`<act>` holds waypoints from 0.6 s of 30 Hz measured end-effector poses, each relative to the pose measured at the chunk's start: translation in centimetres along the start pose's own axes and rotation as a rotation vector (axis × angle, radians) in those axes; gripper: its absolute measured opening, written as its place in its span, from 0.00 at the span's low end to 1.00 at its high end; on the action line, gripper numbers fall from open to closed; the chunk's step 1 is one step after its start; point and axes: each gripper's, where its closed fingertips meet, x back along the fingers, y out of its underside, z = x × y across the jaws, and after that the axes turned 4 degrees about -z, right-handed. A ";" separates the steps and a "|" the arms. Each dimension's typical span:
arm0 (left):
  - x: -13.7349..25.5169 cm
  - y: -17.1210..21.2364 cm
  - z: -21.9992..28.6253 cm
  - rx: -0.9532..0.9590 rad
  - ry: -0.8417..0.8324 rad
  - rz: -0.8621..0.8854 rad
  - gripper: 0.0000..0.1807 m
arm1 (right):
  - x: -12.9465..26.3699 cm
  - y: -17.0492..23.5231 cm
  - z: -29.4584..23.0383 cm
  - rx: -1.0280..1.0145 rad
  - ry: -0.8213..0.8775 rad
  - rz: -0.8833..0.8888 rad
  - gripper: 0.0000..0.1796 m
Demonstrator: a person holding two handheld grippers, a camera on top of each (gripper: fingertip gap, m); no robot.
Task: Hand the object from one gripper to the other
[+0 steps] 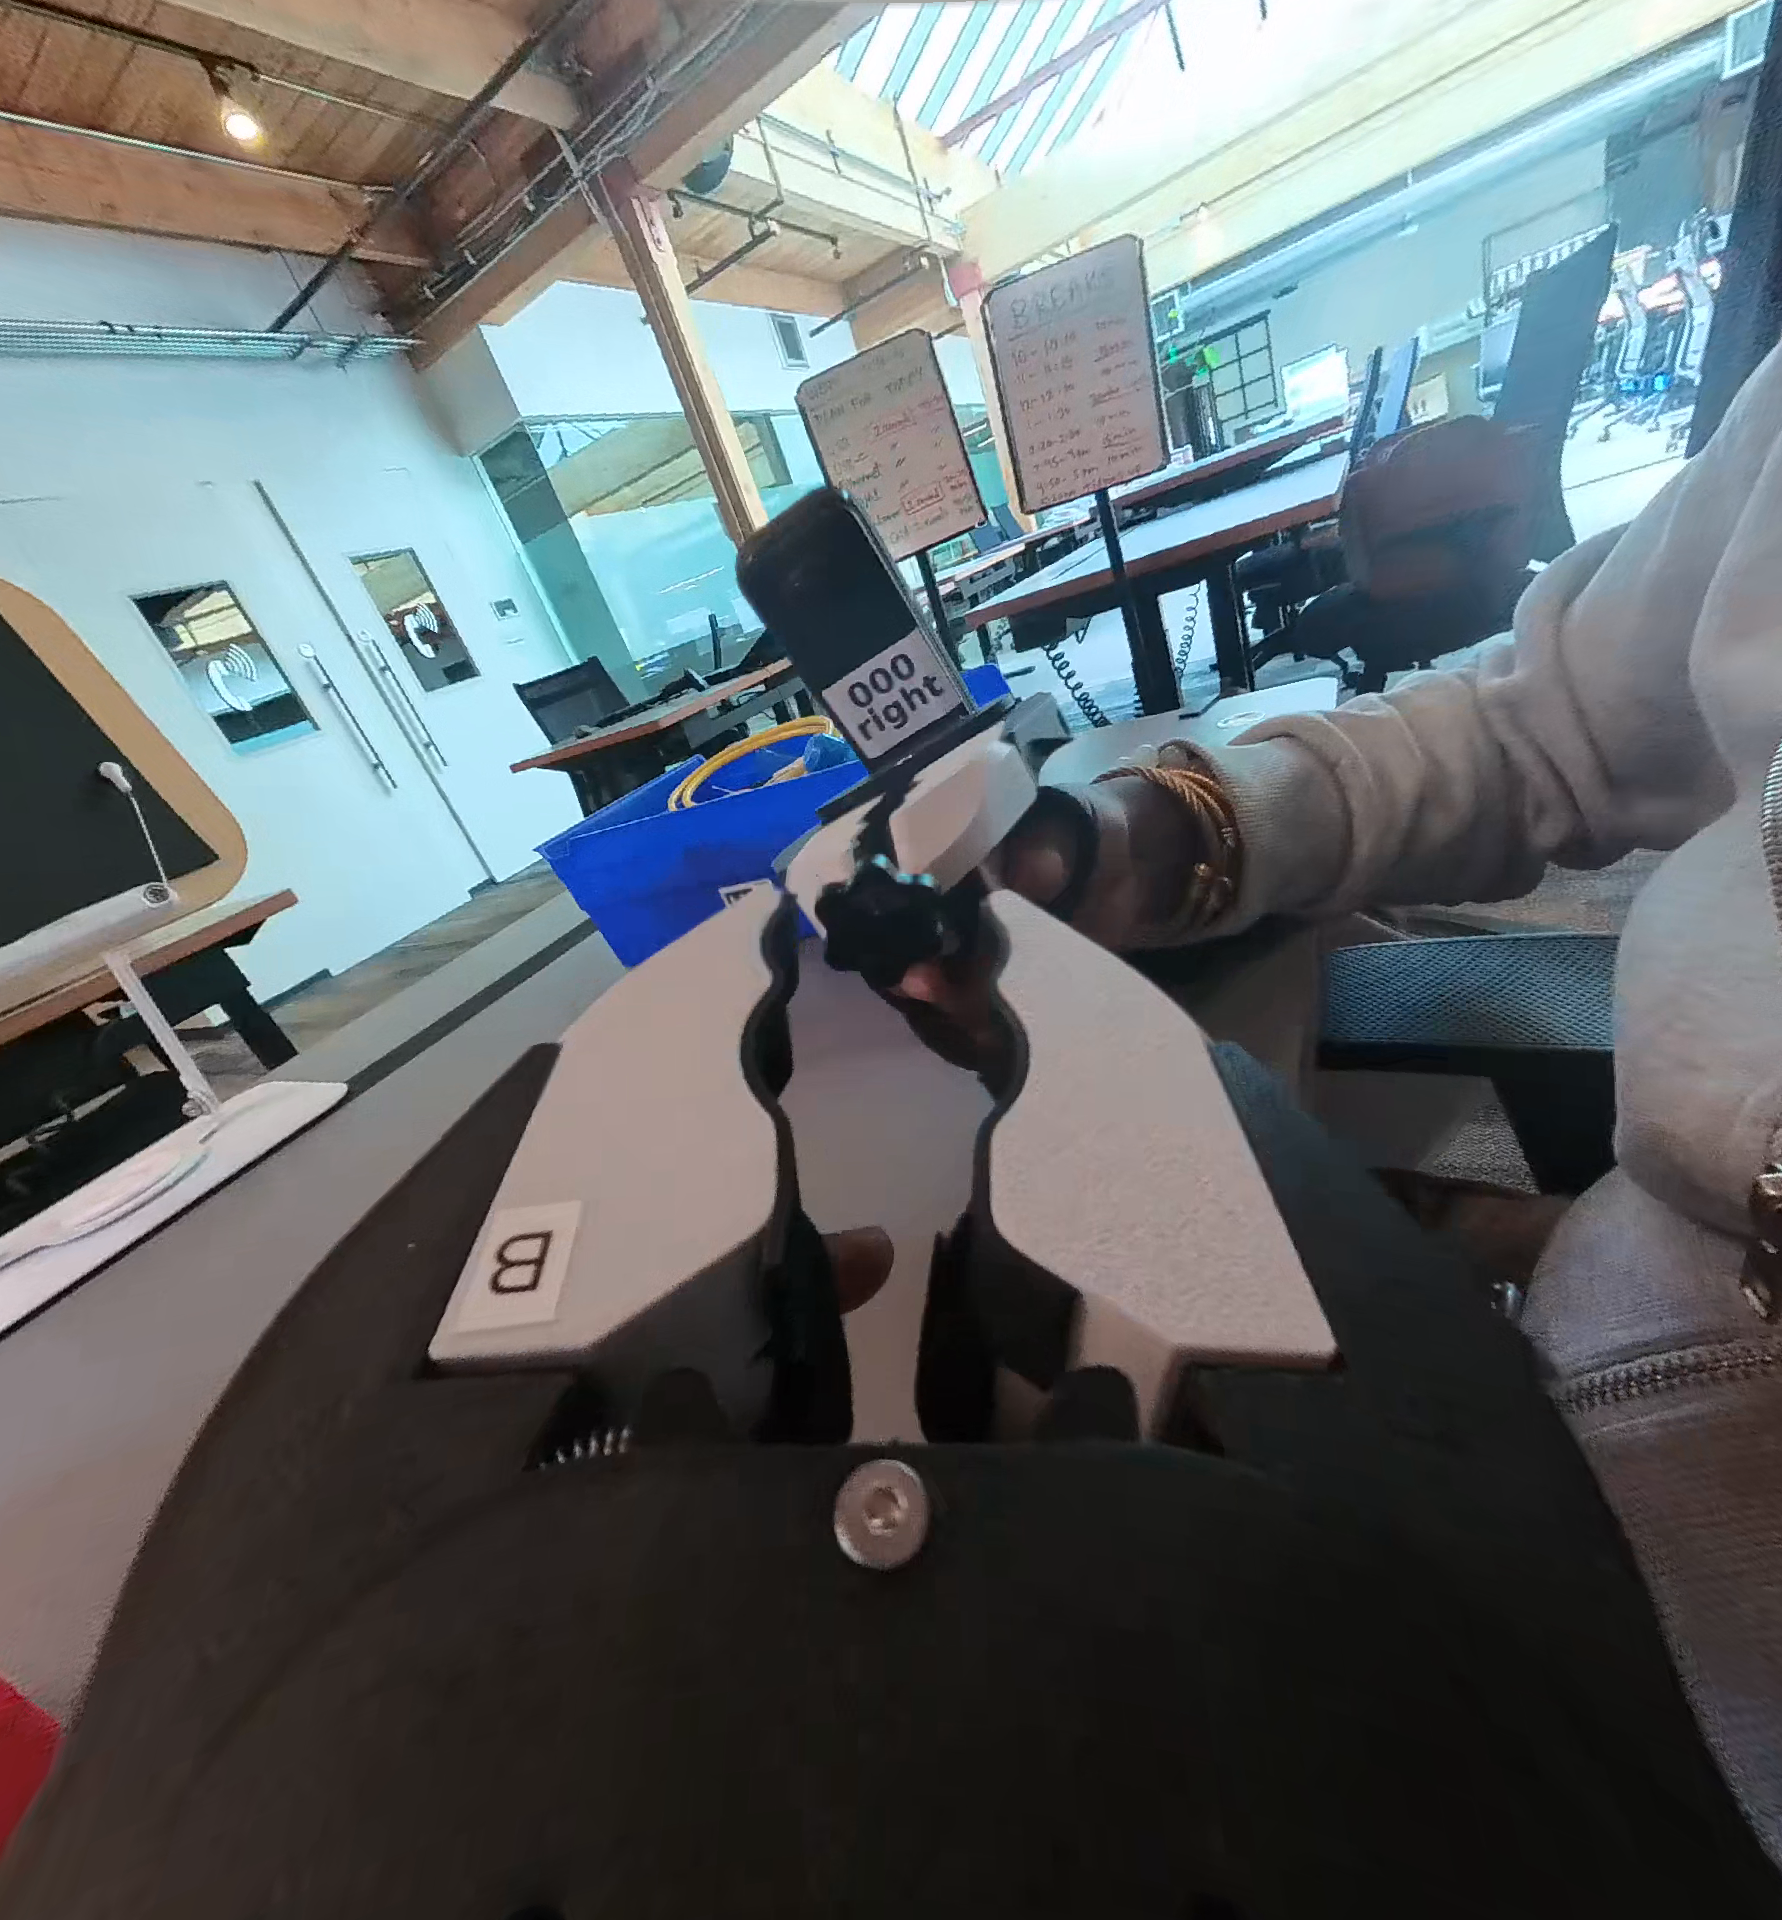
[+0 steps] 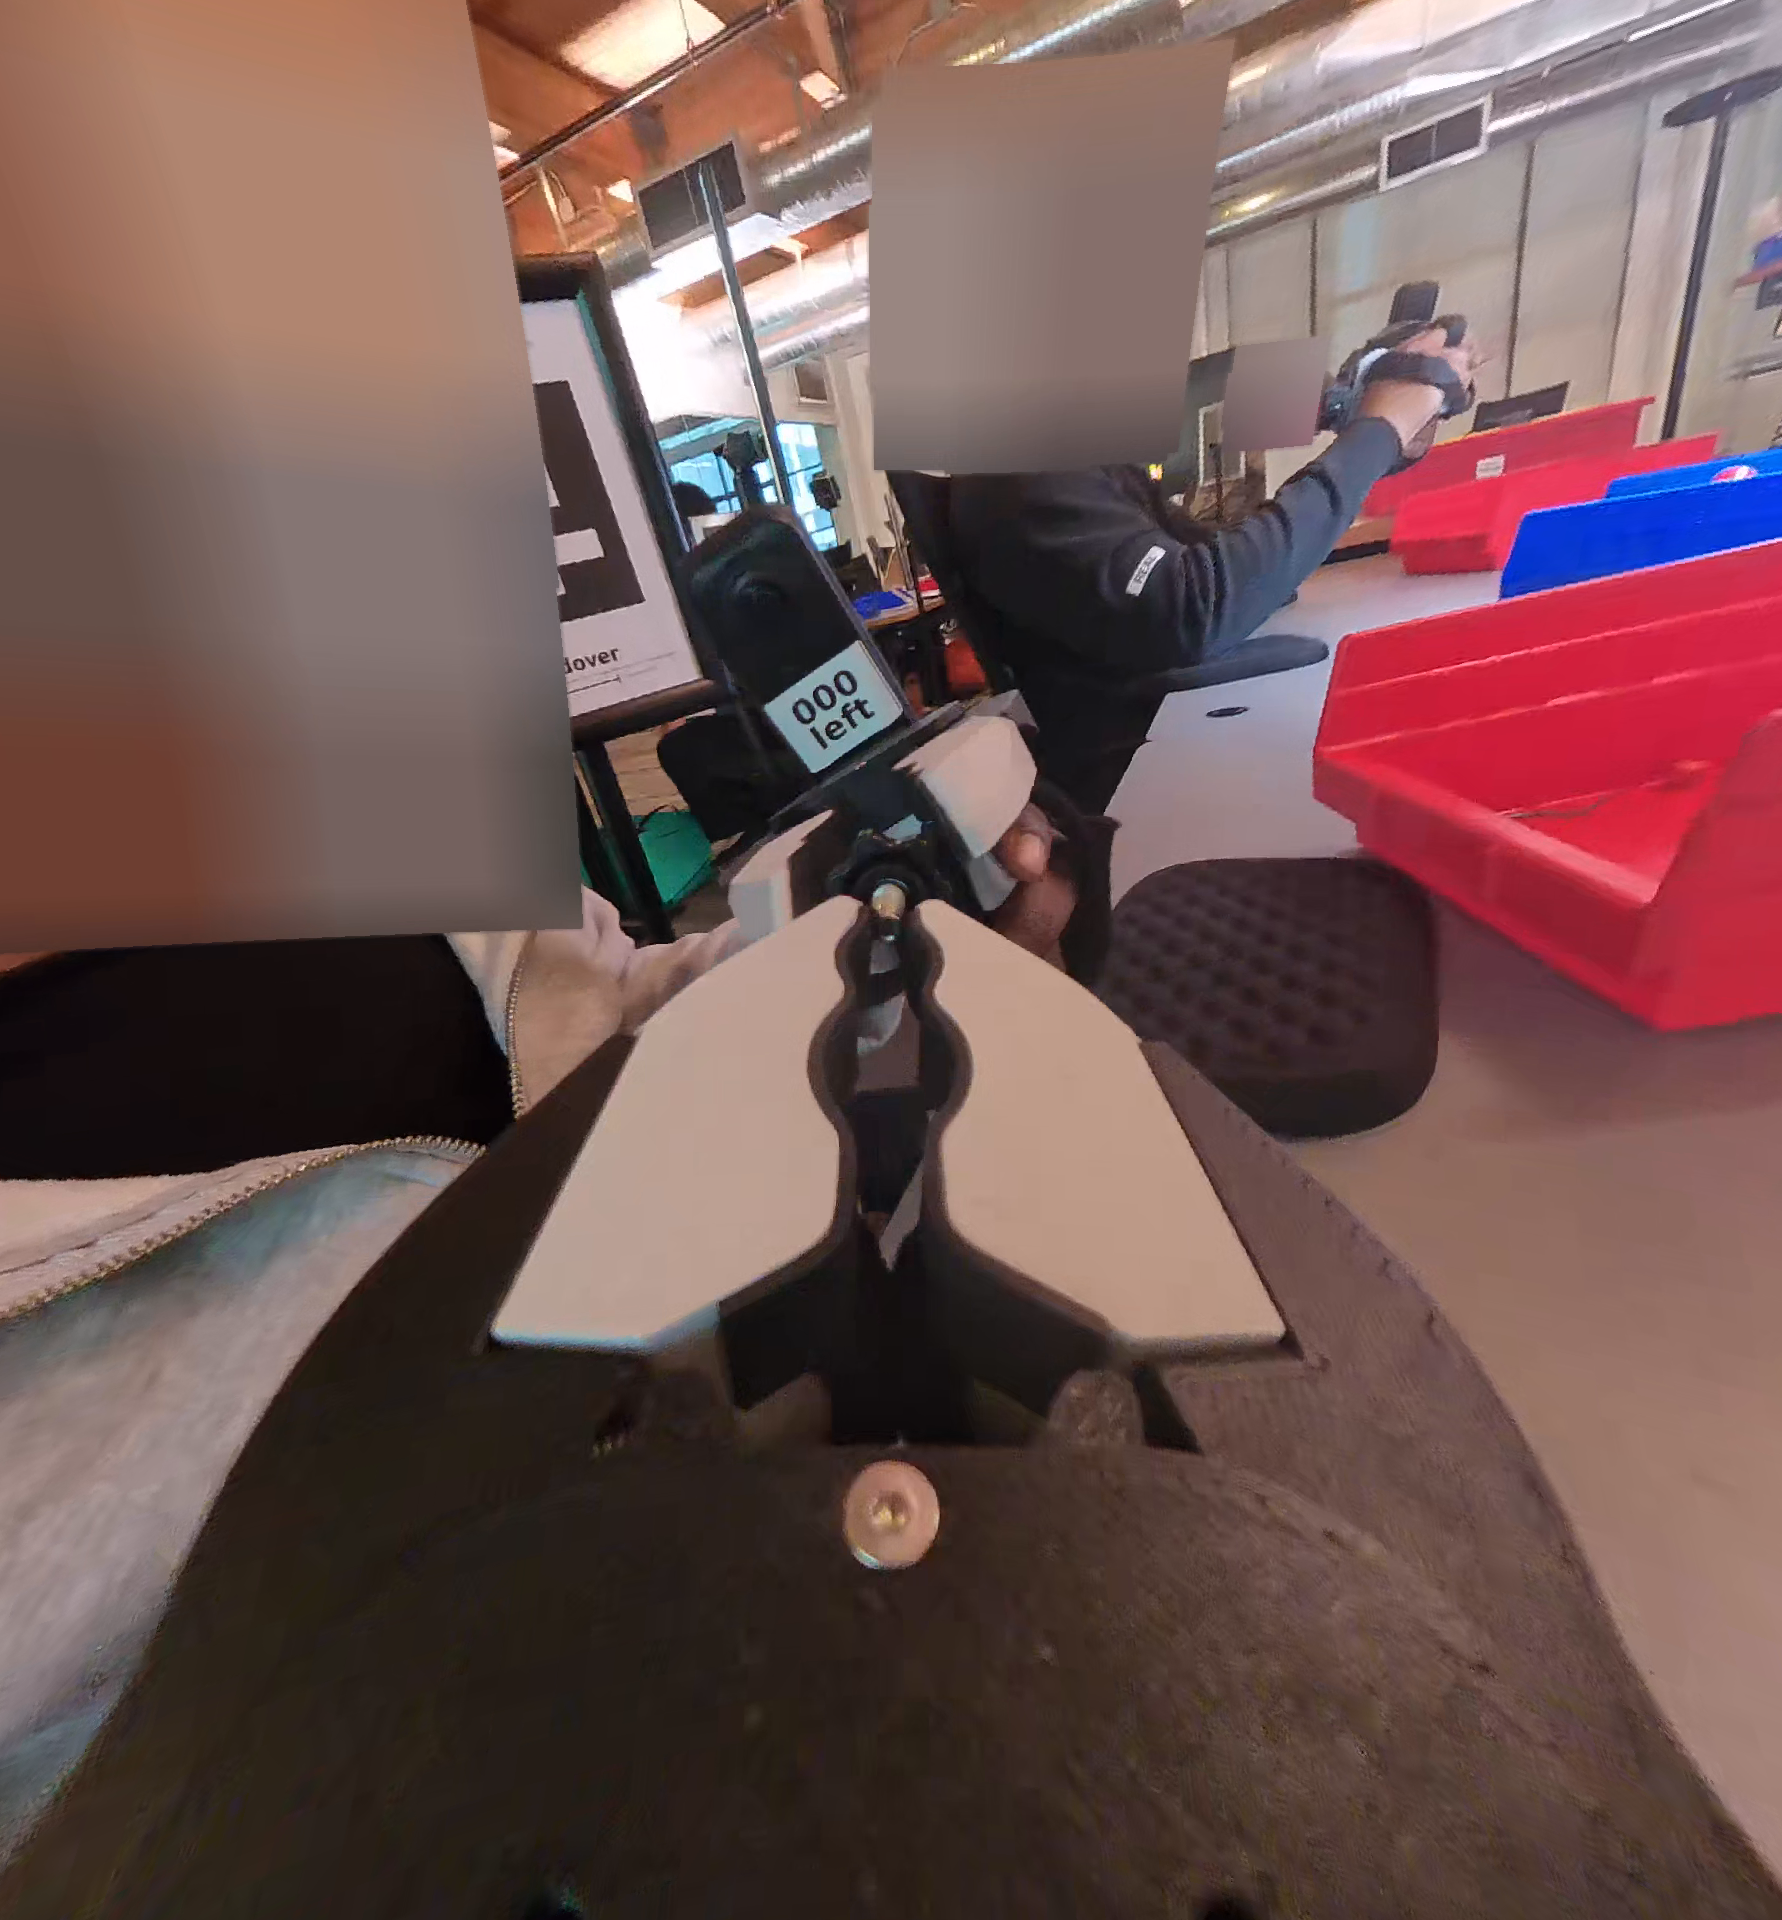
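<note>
Black and lobed, the knob [image 1: 882, 920] hangs in mid-air over the worktop [image 2: 1489, 1299], at twelve o'clock from both sets of tongs. The right tongs [image 2: 885, 925] stand narrow, pinching its stem. The left tongs [image 1: 887, 909] stand wide, one finger on either side of the knob. If the right ones let go before the left ones close, I reckon it drops. Only the right wrist view shows the brass tip [image 2: 885, 902]; only the left shows the lobes.

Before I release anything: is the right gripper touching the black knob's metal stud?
Touching. The right wrist view shows the right gripper closed on the knob's metal stud.
</note>
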 end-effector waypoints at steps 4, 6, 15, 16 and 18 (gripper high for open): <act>-0.2 0.4 0.0 0.046 0.013 -0.025 0.12 | -0.1 0.1 -0.1 0.014 0.004 -0.010 0.03; -0.1 0.4 0.0 0.110 0.030 -0.023 0.12 | -0.1 0.1 0.0 0.047 0.018 -0.015 0.03; 0.4 -0.1 0.6 0.634 0.282 0.051 0.12 | -0.1 -0.4 -0.9 0.862 0.296 -0.112 0.13; 0.3 0.0 0.6 0.645 0.285 0.047 0.12 | -0.1 -0.3 -0.9 0.902 0.307 -0.136 0.10; 0.2 0.3 0.9 0.646 0.291 0.020 0.12 | -0.2 0.1 -0.8 0.927 0.309 -0.169 0.08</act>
